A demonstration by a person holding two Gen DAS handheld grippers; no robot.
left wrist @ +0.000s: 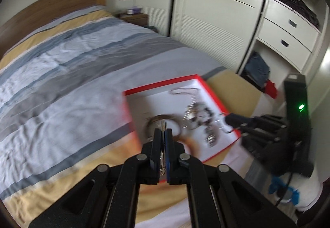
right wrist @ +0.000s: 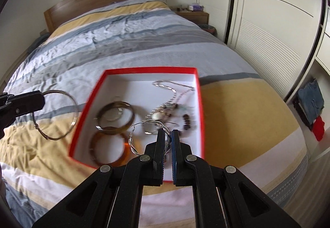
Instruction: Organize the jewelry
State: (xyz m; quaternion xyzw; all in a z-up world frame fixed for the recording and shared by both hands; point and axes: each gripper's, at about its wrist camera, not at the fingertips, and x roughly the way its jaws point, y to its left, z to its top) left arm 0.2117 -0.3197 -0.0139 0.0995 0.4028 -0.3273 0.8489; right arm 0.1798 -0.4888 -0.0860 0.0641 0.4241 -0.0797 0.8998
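A red box [right wrist: 186, 70] with a white inside lies on a striped bed [right wrist: 103, 28]. Left of the box, the left tool [right wrist: 42, 97] is pinched shut on a thin metal bangle [right wrist: 72, 102] hanging above the covers. Inside the box lie bangles [right wrist: 115, 116], a chain and beads. At the box's near edge, the right tool [right wrist: 168, 135] is clamped on a twisted silver hoop [right wrist: 134, 145].

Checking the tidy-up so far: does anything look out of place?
Mostly tidy: bangles and necklaces lie in the red box. One thin bangle hangs outside it over the bedspread, in the left gripper.
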